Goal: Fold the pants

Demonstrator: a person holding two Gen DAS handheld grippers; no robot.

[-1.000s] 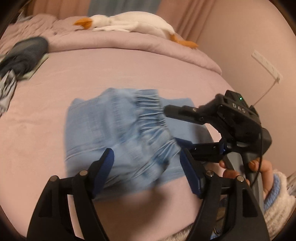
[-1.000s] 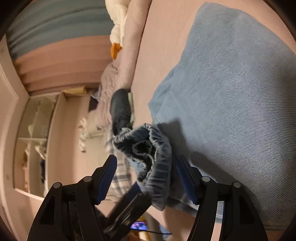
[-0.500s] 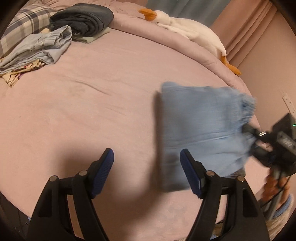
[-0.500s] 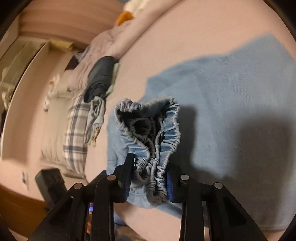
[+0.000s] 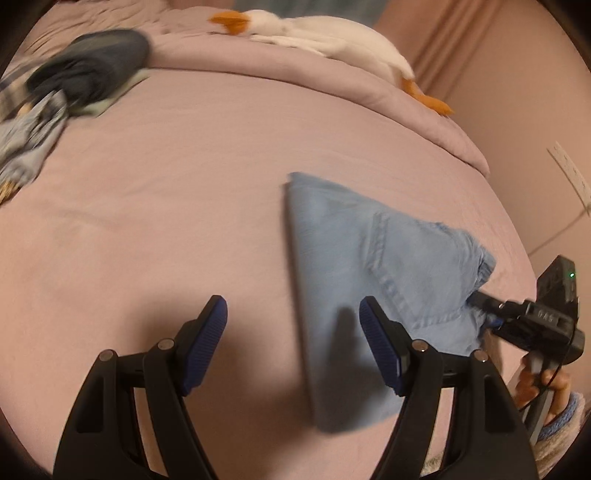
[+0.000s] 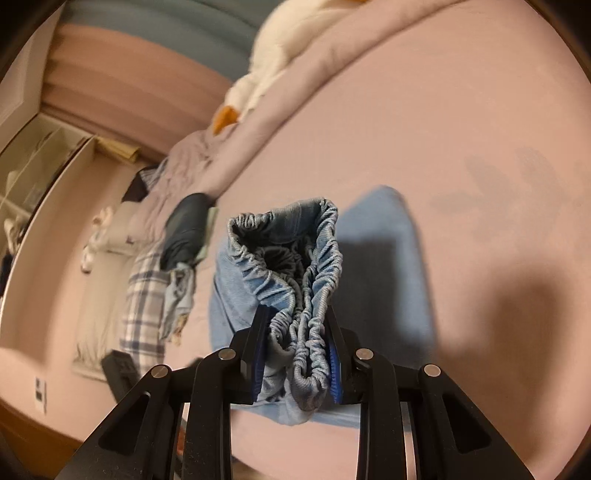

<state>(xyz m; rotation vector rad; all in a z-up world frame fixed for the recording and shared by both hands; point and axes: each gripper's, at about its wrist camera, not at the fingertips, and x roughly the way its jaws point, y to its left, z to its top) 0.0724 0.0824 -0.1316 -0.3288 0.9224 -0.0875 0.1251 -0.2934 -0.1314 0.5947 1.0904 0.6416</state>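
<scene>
Right tongs (image 6: 295,360) clamp one pants (image 6: 291,280) waistband | left tongs (image 5: 293,341) wide, empty | one goose toy (image 5: 317,35), blurred

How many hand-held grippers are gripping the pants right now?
1. The right hand-held gripper pinches the pants' elastic waistband; the left hand-held gripper hangs open above the bed, holding nothing.

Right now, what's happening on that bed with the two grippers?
A person is folding light blue denim pants on a pink bedsheet. The right gripper has just closed on the bunched elastic waistband and holds it raised. The left gripper is open, empty, above the sheet beside the pants' folded edge.
</scene>
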